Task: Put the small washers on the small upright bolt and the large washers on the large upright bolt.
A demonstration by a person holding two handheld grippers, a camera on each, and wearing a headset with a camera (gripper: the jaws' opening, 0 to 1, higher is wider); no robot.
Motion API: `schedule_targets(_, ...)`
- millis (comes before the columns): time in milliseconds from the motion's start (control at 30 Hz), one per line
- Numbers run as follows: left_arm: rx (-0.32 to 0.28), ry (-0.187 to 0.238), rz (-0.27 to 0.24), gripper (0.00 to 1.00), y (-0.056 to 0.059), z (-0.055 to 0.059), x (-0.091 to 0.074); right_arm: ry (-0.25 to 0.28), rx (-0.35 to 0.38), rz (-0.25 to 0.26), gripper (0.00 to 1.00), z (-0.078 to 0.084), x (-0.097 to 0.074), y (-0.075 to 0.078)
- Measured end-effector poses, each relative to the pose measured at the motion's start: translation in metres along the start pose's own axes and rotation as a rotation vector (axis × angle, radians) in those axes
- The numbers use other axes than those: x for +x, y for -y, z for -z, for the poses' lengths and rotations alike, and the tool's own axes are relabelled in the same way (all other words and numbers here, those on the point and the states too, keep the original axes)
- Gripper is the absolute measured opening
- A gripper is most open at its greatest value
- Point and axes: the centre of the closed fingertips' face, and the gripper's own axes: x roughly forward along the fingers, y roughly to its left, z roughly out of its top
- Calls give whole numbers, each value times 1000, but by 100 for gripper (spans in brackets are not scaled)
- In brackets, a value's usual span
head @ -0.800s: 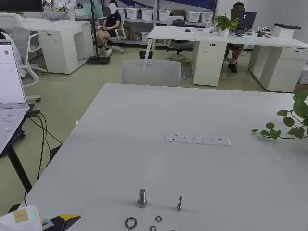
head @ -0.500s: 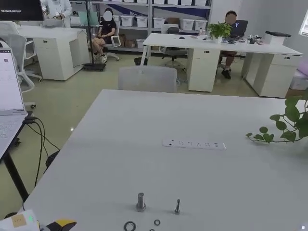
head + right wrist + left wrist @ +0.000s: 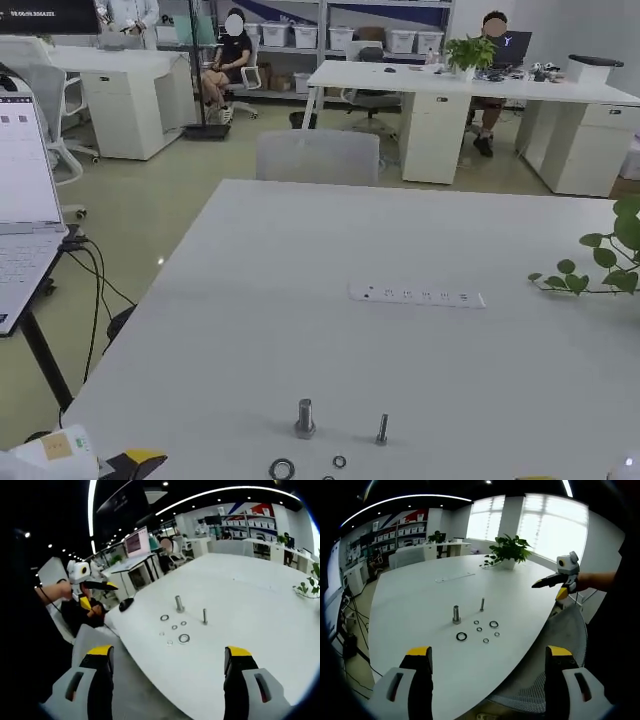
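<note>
Two bolts stand upright on the white table (image 3: 400, 230): a large bolt (image 3: 304, 418) (image 3: 456, 615) (image 3: 178, 604) and, beside it, a thinner small bolt (image 3: 382, 430) (image 3: 482, 604) (image 3: 204, 616). Several washers lie loose on the near side of them, among them a large washer (image 3: 281, 468) (image 3: 461, 637) (image 3: 164, 617), another large washer (image 3: 493, 624) (image 3: 184, 638) and a small washer (image 3: 339, 462) (image 3: 479, 629) (image 3: 174, 627). My left gripper (image 3: 488, 652) (image 3: 135, 461) (image 3: 95, 585) is open and empty, off the table's near edge. My right gripper (image 3: 168, 651) (image 3: 555, 580) is open and empty too, held back from the table.
A white power strip (image 3: 416, 296) lies mid-table beyond the bolts. A trailing plant (image 3: 600, 265) reaches in from the right edge. A laptop (image 3: 20, 200) on a stand sits to the left, with cables below. A grey chair (image 3: 317, 157) stands at the far side.
</note>
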Motion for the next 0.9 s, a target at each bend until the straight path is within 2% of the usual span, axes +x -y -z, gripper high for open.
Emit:
schedule_targets(133, -1, 11, 5, 92, -4, -1, 4, 4, -10, -10, 92, -8, 10, 5)
schedule_targets(267, 15, 5, 0, 89, -11, -1, 10, -43, -60, -19, 91, -11, 20, 7)
schedule_targets(333, 25, -10, -4, 88, -15, 1, 13, -60, -90, -21, 91, -13, 25, 9)
schedule_targets(433, 57, -31, -5, 91, -20, 6, 21, -75, -103, -27, 89, -15, 32, 12)
schedule_targets(567, 76, -59, 2, 92, -22, 11, 28, -114, -144, -35, 88, -12, 40, 16)
schedule_targets(700, 72, -65, 21, 92, -18, 12, 34, -151, -183, -44, 85, -8, 47, 19)
schedule_targets(800, 90, -80, 35, 92, -15, 16, 39, -203, -228, -53, 84, 0, 55, 23)
schedule_targets(900, 104, -63, 42, 90, -14, 17, 44, -249, -269, -71, 81, 7, 64, 26)
